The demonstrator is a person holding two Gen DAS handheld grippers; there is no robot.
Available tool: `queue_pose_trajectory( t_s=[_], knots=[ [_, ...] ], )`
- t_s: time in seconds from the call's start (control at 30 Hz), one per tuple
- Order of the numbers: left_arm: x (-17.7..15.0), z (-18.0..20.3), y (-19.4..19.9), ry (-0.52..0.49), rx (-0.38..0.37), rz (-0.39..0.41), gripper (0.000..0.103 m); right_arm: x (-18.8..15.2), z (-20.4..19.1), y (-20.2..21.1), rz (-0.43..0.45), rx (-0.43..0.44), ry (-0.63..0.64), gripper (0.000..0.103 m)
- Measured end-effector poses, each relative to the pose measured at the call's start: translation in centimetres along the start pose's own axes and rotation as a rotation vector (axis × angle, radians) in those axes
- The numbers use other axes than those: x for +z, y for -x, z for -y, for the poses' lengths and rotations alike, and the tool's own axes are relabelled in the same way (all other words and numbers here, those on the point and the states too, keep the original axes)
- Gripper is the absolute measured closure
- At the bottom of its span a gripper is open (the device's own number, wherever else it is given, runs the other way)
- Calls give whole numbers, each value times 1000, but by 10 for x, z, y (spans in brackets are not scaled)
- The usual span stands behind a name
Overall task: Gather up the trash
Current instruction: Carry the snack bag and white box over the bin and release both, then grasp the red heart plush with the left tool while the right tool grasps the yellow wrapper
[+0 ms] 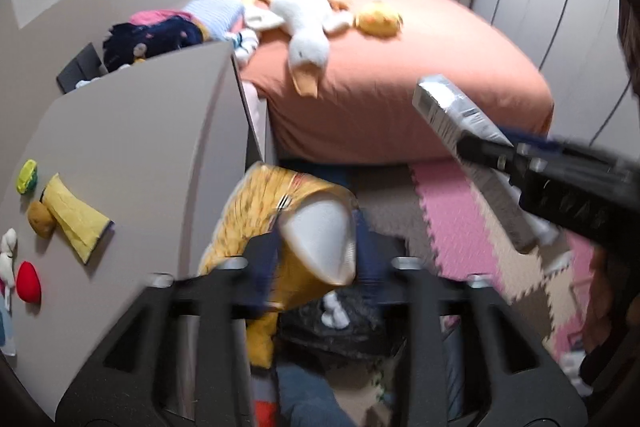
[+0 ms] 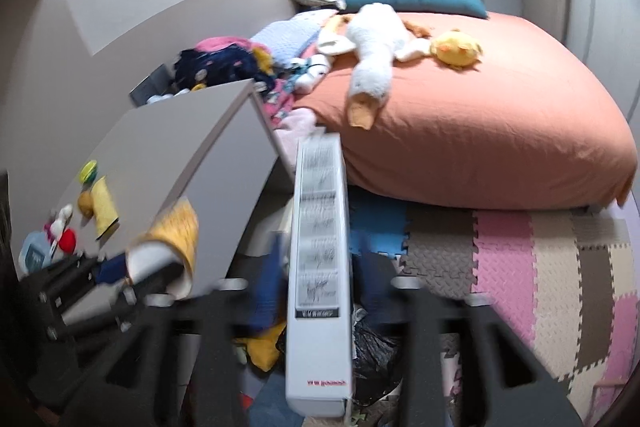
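A crumpled yellow snack bag (image 1: 280, 211) with a white inside hangs between the fingers of my left gripper (image 1: 316, 259). The jaws stand wide and the pads do not press on the bag. A long grey-white carton (image 2: 318, 267) stands lengthwise between the fingers of my right gripper (image 2: 316, 287), with a thin gap at each pad. Both hang over a black trash bag (image 2: 376, 351) on the floor, which also shows as the black trash bag (image 1: 344, 331) under the left fingers. The right gripper (image 1: 492, 147) with the carton (image 1: 452, 107) comes in from the right.
A grey desk (image 1: 140, 147) at the left carries a yellow packet (image 1: 76, 219), a red ball (image 1: 29, 281) and small toys. The orange bed (image 1: 400, 87) with a white plush goose (image 1: 308, 19) stands behind. Foam mat tiles (image 2: 540, 267) cover the floor at the right.
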State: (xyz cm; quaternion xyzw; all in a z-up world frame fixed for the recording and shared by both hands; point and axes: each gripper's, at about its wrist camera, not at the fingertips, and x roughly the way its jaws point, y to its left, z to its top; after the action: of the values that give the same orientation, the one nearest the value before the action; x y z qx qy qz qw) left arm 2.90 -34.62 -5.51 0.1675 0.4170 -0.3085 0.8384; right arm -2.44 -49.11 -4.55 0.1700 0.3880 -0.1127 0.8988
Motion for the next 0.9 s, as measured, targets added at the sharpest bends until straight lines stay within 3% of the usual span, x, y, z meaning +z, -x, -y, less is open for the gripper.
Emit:
queue_pose_trajectory(
  t_s=[0.03,0.13,0.37,0.9],
  knots=[
    [-2,1,-1,-6,13,0,5,0,3,2,18,-24,-9,32],
    [-6,3,0,-27,54,17,6,1,11,3,32,-55,-25,32],
    [-7,-4,5,-10,63,24,6,1,19,2,28,-50,-42,31],
    [-18,-40,19,37,119,52,6,-2,-32,-10,10,5,41,31]
  ],
)
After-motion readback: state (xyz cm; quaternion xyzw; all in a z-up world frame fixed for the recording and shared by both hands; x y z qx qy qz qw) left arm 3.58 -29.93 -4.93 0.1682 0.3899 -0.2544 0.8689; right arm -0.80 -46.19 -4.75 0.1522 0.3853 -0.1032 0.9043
